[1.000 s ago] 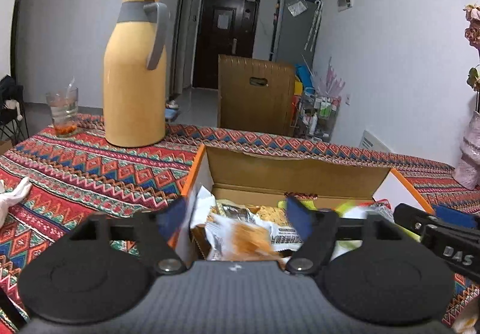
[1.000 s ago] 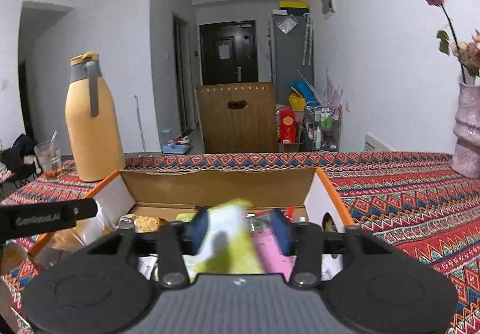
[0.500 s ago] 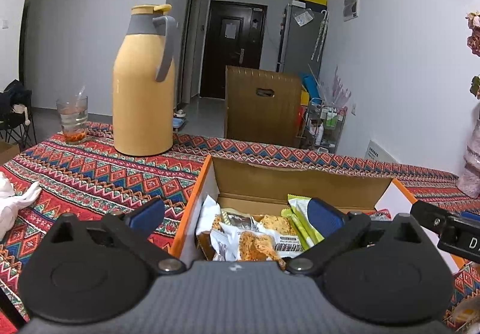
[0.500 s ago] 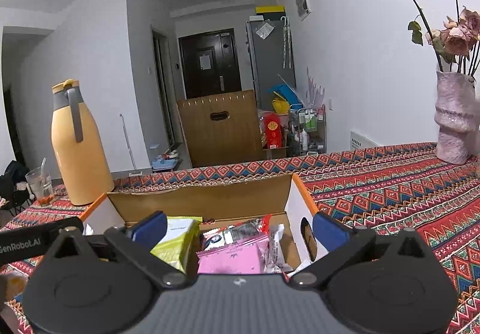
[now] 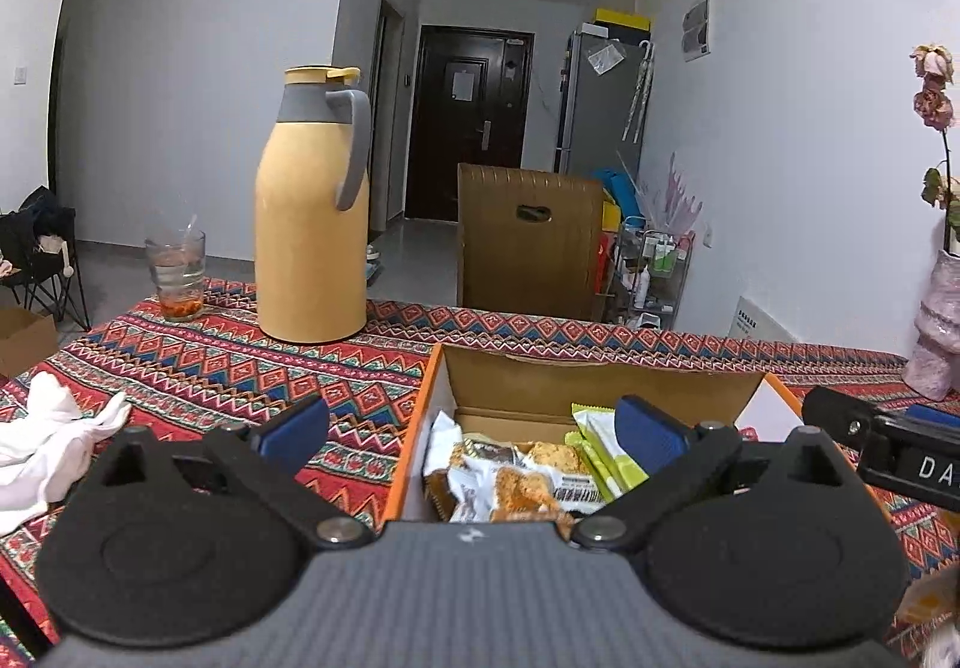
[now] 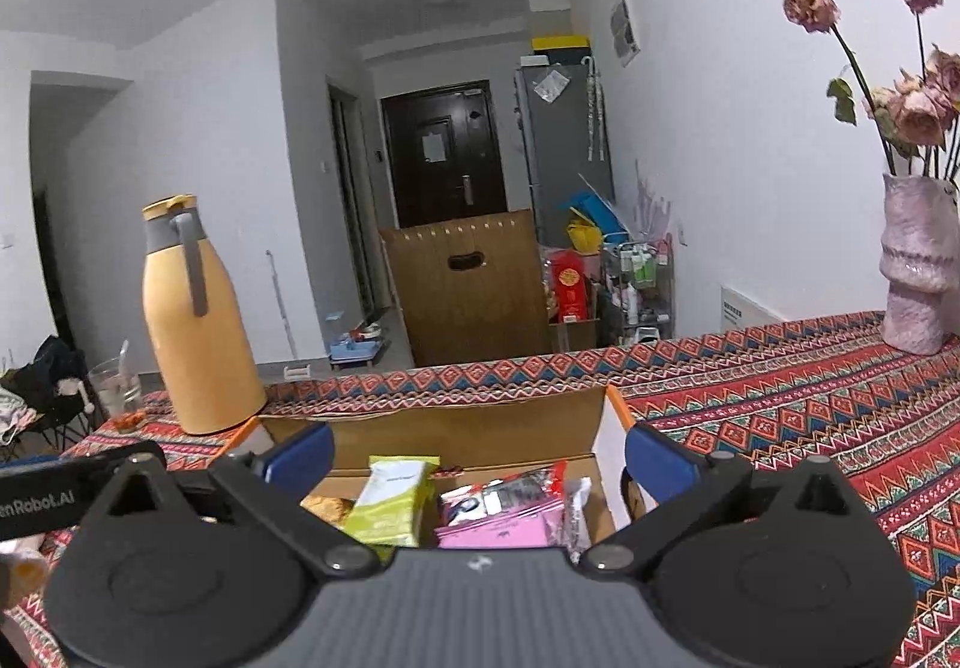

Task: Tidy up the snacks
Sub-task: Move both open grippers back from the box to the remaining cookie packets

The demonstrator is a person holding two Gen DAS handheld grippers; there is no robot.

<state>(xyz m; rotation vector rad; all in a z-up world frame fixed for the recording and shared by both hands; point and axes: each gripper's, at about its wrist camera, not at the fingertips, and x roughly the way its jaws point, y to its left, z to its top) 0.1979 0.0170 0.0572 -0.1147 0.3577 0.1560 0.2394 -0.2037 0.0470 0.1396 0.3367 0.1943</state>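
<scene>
1. Patterned cloth (image 5: 198, 368) covers the table; a yellow flask (image 5: 311, 224) and a glass (image 5: 177, 272) are seen at 10 o'clock in the left view, a vase (image 6: 918, 272) at 3 o'clock in the right view.
2. An open box (image 5: 600, 383) sits straight ahead of both grippers, at 12 o'clock low; the snacks are packed inside.
3. The left gripper (image 5: 474, 428) is spread to its widest and nothing is held; a biscuit pack (image 5: 516, 482) lies just under and ahead of it, long axis running roughly 10 to 4.
4. The right gripper (image 6: 477, 452) is likewise fully spread and empty; a green pack (image 6: 390, 500) and a pink pack (image 6: 504, 527) lie below it, long axes toward 12.
5. Each pack is judged nearer to the gripper above it; no loose snack can be made out for certain on the cloth.
</scene>
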